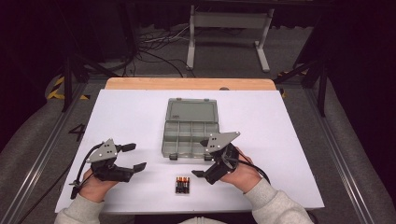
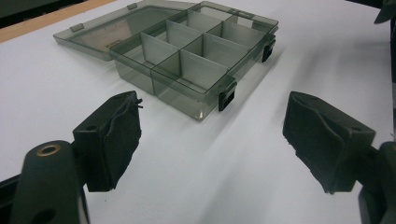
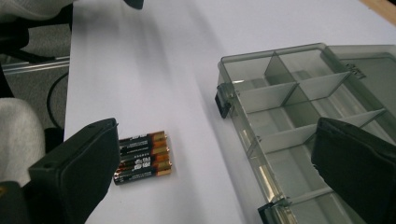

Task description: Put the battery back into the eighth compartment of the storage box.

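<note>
Batteries (image 1: 182, 185) lie side by side near the open box (image 1: 191, 127); both grippers, left (image 1: 135, 157) and right (image 1: 201, 158), gape empty.

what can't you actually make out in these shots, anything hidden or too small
- Batteries: too small in the high view to count; in the right gripper view the near jaw hides their left ends and the label print is unreadable.
- Compartment box: its near compartments are covered by the right gripper's other jaw and cut off by the bottom edge.
- Box lid: the small label is too blurred in the left gripper view to read.
</note>
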Available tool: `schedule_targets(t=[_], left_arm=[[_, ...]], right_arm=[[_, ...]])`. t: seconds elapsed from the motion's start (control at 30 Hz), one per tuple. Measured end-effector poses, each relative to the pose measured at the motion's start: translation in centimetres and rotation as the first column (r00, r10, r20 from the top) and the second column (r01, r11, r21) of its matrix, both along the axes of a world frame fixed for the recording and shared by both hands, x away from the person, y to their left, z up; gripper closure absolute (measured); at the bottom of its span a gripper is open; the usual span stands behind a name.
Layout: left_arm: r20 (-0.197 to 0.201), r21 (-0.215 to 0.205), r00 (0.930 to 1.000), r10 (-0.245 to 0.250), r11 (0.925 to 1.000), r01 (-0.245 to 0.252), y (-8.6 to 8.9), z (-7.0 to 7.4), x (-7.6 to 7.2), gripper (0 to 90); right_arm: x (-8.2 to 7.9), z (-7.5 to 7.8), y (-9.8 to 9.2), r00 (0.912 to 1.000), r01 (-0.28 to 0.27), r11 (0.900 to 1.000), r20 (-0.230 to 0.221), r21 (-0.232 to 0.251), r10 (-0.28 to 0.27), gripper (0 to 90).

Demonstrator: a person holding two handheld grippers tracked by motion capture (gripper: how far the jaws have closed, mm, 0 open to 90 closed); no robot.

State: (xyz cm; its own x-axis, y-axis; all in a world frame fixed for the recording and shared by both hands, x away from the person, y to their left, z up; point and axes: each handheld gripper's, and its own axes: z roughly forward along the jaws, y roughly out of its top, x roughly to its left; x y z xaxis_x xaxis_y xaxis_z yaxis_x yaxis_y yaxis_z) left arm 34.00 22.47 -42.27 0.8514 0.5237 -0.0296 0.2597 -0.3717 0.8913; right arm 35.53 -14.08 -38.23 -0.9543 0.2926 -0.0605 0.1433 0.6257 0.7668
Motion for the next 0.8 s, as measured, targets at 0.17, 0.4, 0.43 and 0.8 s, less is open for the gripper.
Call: schedule_targets(t=[0.17,0.4,0.43,0.8], left_arm=[[-0.003,0.001,1.0,0.0,1.0,0.0,0.0,0.0,0.0,19.5],[-0.003,-0.002,1.0,-0.002,1.0,0.002,0.0,0.0,0.0,19.5],[-0.003,-0.002,1.0,-0.002,1.0,0.002,0.0,0.0,0.0,19.5],[-0.005,-0.002,1.0,-0.003,1.0,0.003,0.0,-0.1,0.1,19.5]], right_arm=[[-0.2,-0.6,0.5,0.9998,-0.015,0.999,-0.014,-0.04,0.014,2.0],[-0.6,-1.6,1.3,0.9988,-0.041,0.994,-0.03,-0.102,0.038,2.3],[-0.6,-1.7,1.4,0.9986,-0.047,0.993,-0.032,-0.111,0.043,2.3],[-1.0,-2.9,2.3,0.9933,-0.1,0.983,-0.071,-0.151,0.09,2.7]])
